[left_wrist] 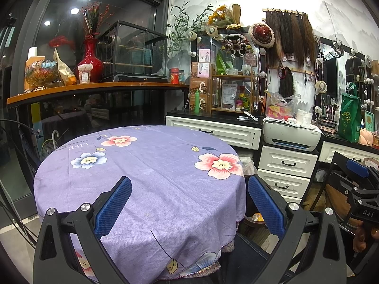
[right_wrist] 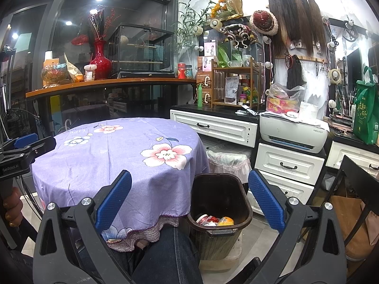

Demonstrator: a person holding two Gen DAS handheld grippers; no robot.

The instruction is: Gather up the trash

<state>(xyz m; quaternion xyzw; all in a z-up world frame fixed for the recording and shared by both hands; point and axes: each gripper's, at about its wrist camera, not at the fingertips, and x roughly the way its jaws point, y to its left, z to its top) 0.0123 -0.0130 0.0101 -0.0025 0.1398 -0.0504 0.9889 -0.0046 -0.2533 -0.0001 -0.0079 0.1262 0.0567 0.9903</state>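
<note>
A round table with a purple flowered cloth [left_wrist: 151, 170] fills the left wrist view and also shows in the right wrist view [right_wrist: 113, 151]. A dark brown trash bin [right_wrist: 219, 203] stands on the floor at the table's right edge, with wrappers and an orange item [right_wrist: 216, 220] inside. My left gripper [left_wrist: 189, 203] is open and empty above the table's near edge. My right gripper [right_wrist: 189, 201] is open and empty, above the bin and the table's right edge. The right gripper also shows at the right of the left wrist view [left_wrist: 357, 184].
White drawer cabinets [right_wrist: 287, 165] and a white printer [right_wrist: 293, 132] stand to the right. A second bin lined with a plastic bag [right_wrist: 228, 161] sits behind the brown one. A black chair frame [right_wrist: 355, 201] is at far right. My jeans-clad leg [right_wrist: 165, 255] is below.
</note>
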